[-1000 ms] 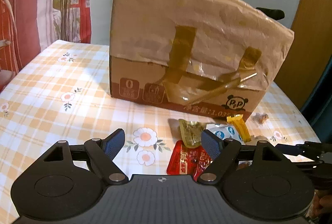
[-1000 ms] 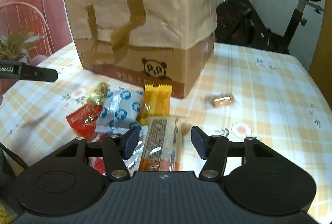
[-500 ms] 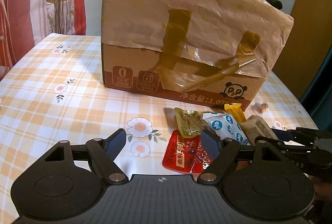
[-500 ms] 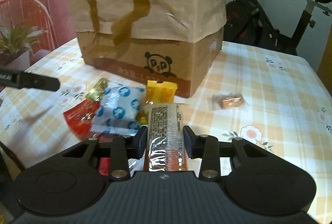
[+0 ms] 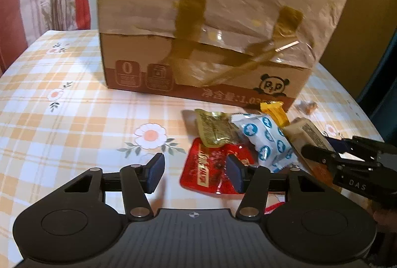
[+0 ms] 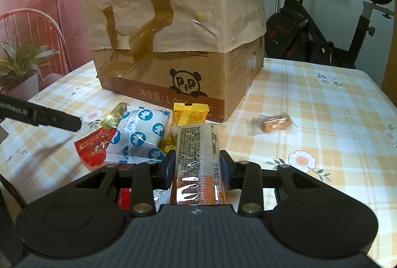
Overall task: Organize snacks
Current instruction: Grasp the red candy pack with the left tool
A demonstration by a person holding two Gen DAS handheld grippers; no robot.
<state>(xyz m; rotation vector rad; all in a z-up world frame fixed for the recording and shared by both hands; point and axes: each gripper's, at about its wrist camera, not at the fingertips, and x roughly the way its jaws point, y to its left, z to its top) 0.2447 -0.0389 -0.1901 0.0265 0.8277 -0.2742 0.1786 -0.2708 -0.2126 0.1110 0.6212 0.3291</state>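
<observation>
Since the earlier frames the right gripper (image 6: 196, 166) has narrowed from a wide spread until both pads press the flanks of the long orange snack bar (image 6: 197, 156), and the left gripper (image 5: 194, 172) has drifted lower toward the pile with its jaws coming in.

The right gripper now pinches the bar across its width near the clear-film end closest to the camera, with the printed label panel running away toward the box. The bar looks light and fairly stiff along its length, but its wrapper is glossy and likely slippery; a hold across the middle of the body, rather than on the crimped end, should keep it from sliding or drooping.

The left gripper's jaws are closing but not yet on anything: its right pad hangs over the red foil packet (image 5: 211, 168), the left pad over bare tablecloth (image 5: 74, 119). That packet seems thin, soft and crinkly, best taken by an edge.

Beyond the grippers, the blue-and-white wrapped snack (image 6: 141, 129) lies against the bar's left side, a gold packet (image 5: 214, 130) overlaps the red one, and a yellow packet (image 6: 189, 114) sits just before the taped cardboard box (image 6: 178, 32). A small clear-wrapped candy (image 6: 274, 122) lies apart to the right.
</observation>
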